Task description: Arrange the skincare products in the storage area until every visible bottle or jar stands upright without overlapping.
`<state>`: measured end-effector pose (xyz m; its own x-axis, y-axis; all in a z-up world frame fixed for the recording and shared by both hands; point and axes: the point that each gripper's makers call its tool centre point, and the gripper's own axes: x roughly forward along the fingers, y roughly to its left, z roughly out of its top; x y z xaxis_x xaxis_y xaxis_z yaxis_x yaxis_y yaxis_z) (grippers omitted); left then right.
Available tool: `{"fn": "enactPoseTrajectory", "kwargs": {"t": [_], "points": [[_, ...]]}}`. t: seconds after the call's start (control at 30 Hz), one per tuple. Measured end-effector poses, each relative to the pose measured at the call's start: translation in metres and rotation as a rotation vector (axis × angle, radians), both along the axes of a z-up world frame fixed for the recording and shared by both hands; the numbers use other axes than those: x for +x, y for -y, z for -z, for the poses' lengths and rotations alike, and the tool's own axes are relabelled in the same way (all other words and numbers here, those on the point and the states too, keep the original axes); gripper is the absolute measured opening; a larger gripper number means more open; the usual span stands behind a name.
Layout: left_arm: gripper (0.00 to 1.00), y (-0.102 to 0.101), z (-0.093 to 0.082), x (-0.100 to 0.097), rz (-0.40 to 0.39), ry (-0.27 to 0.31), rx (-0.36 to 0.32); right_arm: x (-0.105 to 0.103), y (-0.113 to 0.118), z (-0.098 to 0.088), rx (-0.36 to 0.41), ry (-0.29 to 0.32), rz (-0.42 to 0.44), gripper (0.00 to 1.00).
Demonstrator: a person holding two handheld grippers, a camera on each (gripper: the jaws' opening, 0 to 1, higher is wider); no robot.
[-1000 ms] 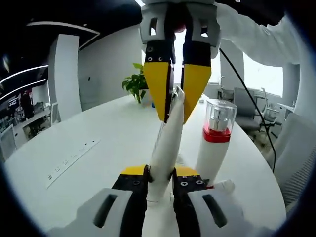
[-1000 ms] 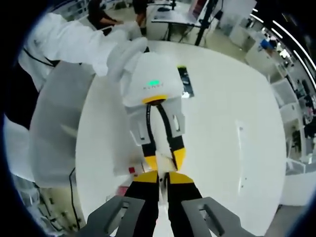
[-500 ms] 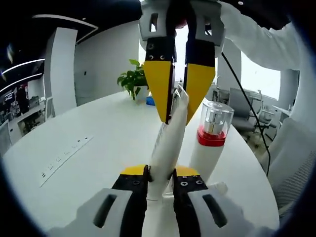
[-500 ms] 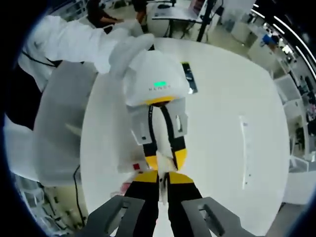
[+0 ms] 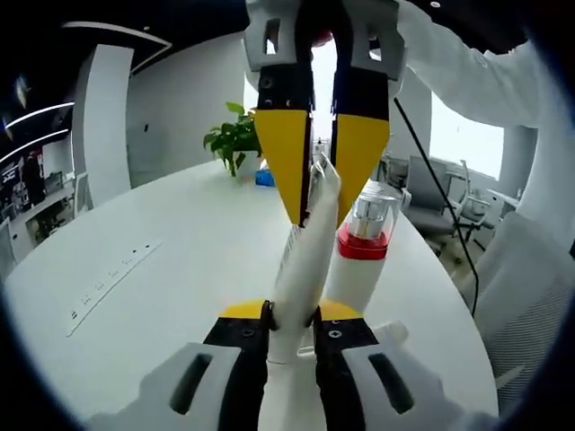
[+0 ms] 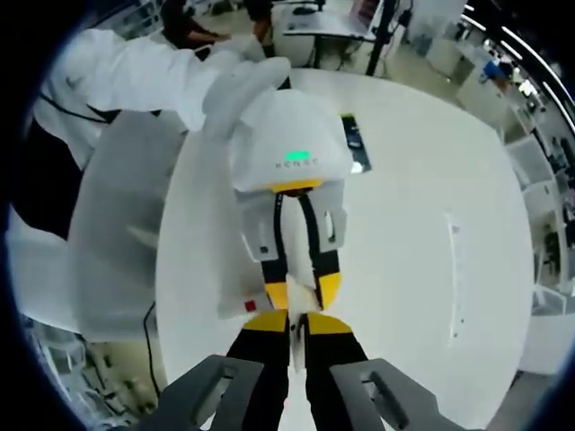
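Behind the white tube (image 5: 305, 260), the red-collared pump bottle (image 5: 359, 260) had slid closer in the left gripper view — the camera had shifted. Left gripper (image 5: 289, 323) pinched the tube's lower end; right gripper (image 5: 321, 193) clamped its crimped top — above the white table (image 5: 162, 269).

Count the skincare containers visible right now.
2. A white tube, tilted, is gripped at its base by the left gripper and at its crimped top by the right gripper. A white pump bottle with a red collar stands upright just behind it. Others may be hidden.
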<state>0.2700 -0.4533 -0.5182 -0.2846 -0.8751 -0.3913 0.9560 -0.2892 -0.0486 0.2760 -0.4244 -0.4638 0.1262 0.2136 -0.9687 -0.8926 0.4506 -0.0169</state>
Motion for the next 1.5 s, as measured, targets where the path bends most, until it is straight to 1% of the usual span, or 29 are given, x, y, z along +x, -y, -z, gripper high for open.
{"fn": "enactPoseTrajectory", "kwargs": {"t": [0.2,0.23,0.33,0.37,0.47,0.5,0.57,0.87,1.1,1.23,1.5], "points": [[0.14,-0.008,-0.004,-0.02,0.014,-0.012,0.007,-0.007,-0.006,0.0,0.003,-0.022,-0.008,0.0],[0.14,-0.008,-0.003,-0.018,0.016,-0.015,0.009,-0.008,-0.007,0.0,0.004,-0.025,-0.009,0.0],[0.14,-0.011,-0.004,-0.026,0.025,-0.015,0.015,-0.011,-0.008,0.0,0.005,-0.03,-0.012,0.0],[0.14,-0.011,-0.003,-0.023,0.027,-0.016,0.017,-0.012,-0.009,0.0,0.006,-0.032,-0.014,0.0],[0.14,-0.013,-0.003,-0.027,0.037,-0.018,0.02,-0.016,-0.011,0.0,0.002,-0.037,-0.021,0.0],[0.14,-0.012,-0.001,-0.022,0.039,-0.022,0.021,-0.017,-0.011,0.0,0.0,-0.037,-0.025,0.0],[0.14,-0.013,0.0,-0.019,0.042,-0.024,0.021,-0.018,-0.012,0.0,-0.002,-0.041,-0.027,0.0],[0.14,-0.017,0.002,-0.019,0.048,-0.023,0.027,-0.026,-0.016,0.0,-0.008,-0.055,-0.05,0.0],[0.14,-0.019,0.0,-0.031,0.051,-0.006,0.022,-0.033,-0.016,0.0,-0.029,-0.058,-0.073,0.0],[0.14,-0.021,0.0,-0.036,0.061,-0.008,0.027,-0.035,-0.016,0.001,-0.034,-0.069,-0.075,0.0],[0.14,-0.021,0.0,-0.037,0.047,0.0,0.022,-0.036,-0.016,0.001,-0.045,-0.047,-0.095,0.0]]}}
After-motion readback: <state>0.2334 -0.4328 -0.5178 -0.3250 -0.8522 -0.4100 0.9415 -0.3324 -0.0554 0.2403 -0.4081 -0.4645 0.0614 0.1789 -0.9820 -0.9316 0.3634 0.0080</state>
